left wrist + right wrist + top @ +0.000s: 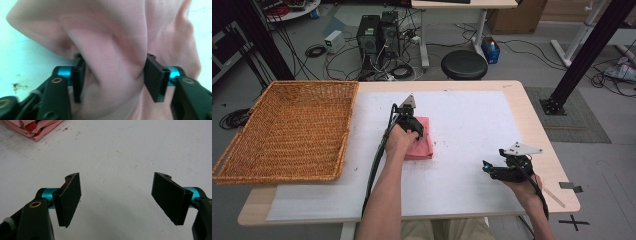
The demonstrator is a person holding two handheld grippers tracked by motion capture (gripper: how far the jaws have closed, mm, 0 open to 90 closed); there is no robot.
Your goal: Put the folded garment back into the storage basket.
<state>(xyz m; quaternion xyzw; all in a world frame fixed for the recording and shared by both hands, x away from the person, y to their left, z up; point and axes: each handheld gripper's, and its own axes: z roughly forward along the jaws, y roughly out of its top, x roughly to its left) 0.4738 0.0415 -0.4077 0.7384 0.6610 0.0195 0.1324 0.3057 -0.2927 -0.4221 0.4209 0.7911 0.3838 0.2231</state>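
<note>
Two grippers were mine at that moment, one in each hand, working over a pale wooden bench (539,145) covered by a white sheet (462,130) that carried small dark specks and smudges. Around it lay a grey floor with loose cables, two black computer towers (378,34), a round black stool (464,64), a white desk, a cardboard box and black frame posts. A large wicker basket (287,131) sat at the bench's left end, partly over the edge, with nothing between it and the cloth. The folded pink cloth (420,145) lay on the sheet near the middle of the bench, well apart from the basket. My left gripper (113,75) pointed down on the cloth's near-left part, and its jaws were clenched on a bunched-up fold of the pink fabric, which bulged between the two pads. My right gripper (116,200) hovered low over bare sheet toward the right side of the bench, well apart from the cloth, its jaws released and wide with nothing between them. I could read no label or writing anywhere.
</note>
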